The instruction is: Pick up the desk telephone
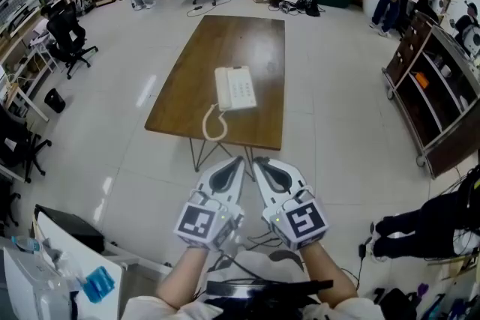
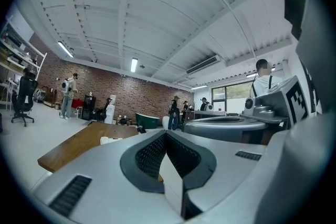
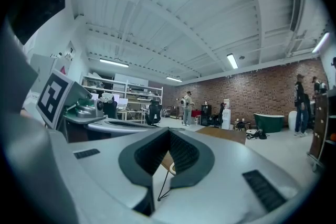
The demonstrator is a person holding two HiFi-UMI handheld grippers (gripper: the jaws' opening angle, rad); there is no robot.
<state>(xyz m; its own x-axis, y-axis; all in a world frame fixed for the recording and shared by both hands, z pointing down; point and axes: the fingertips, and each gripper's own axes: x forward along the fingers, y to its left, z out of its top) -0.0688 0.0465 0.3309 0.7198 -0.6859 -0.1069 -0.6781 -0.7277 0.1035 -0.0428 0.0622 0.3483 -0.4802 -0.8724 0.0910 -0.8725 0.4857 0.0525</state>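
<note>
Phone (image 1: 235, 88) lies lengthwise on table (image 1: 225, 41), cord (image 1: 214, 125) at its near edge. Left gripper (image 1: 238, 160), right gripper (image 1: 257, 160) closed, empty, short of table.

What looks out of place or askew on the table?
Little. The phone sits slightly askew to the table's edges, and its coiled cord loops out to the near edge, perhaps just over it. Nothing looks spilled or damaged.

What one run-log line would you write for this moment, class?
stage: before grasp | left tongs: shut, empty | right tongs: shut, empty | desk telephone: on wooden table, untouched, ahead of both tongs
</note>
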